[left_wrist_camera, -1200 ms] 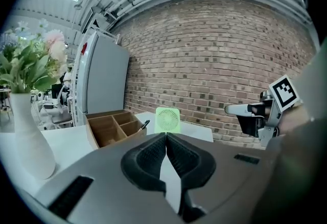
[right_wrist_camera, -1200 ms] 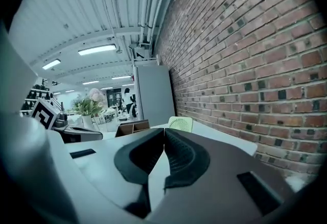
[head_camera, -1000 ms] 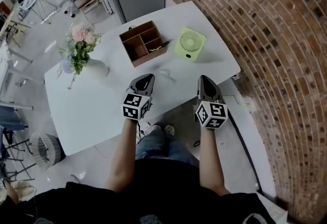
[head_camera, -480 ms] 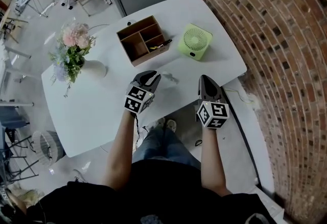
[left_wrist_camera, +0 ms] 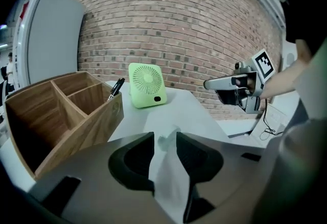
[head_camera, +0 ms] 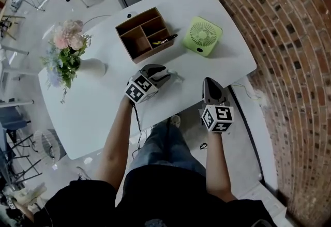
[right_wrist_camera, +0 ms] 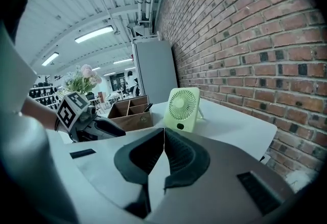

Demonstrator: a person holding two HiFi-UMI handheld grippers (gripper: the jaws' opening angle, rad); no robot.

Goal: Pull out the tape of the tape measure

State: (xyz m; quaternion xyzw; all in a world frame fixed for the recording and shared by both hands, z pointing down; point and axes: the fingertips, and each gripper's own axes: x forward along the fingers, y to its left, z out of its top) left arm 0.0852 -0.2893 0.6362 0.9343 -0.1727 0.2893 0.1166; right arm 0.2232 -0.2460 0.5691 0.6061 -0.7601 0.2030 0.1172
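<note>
**Left jaws opened on the tape measure, right kept shut in reserve**

The tape measure (left_wrist_camera: 166,140) is taken to be the small pale thing lying on the worktop (head_camera: 103,102) in front of the wooden box (head_camera: 145,40). No tape is seen pulled out. Its make can't be read at this size.

The left hand-held gripper (head_camera: 164,76) is released. Its jaws have just been opening, and the pale thing is framed in the gap just ahead of the tips with no pad pressed on it. Judgement: the jaws are spread to straddle the case so it can be pinned or picked up, which makes this the approach step with nothing of the pull done.

The right hand-held gripper (right_wrist_camera: 163,132) is clenched on nothing, pad to pad. It is parked at the worktop's near edge, well apart from the tape measure. Judgement: it is held back for the tape end once the case is secured.

The fan (head_camera: 202,36) and the flower vase (head_camera: 67,53) stand clear of the work zone. The box is the nearest obstacle, just beyond the left jaws.

Pose:
- Left: the forearm is stretched out over the worktop. The gripper is pitched down at the surface and tilted to one side, with the marker cube turned back toward the head camera.
- Right: the forearm is held closer in. The gripper is aimed forward and only slightly down, roughly parallel to the left.
</note>
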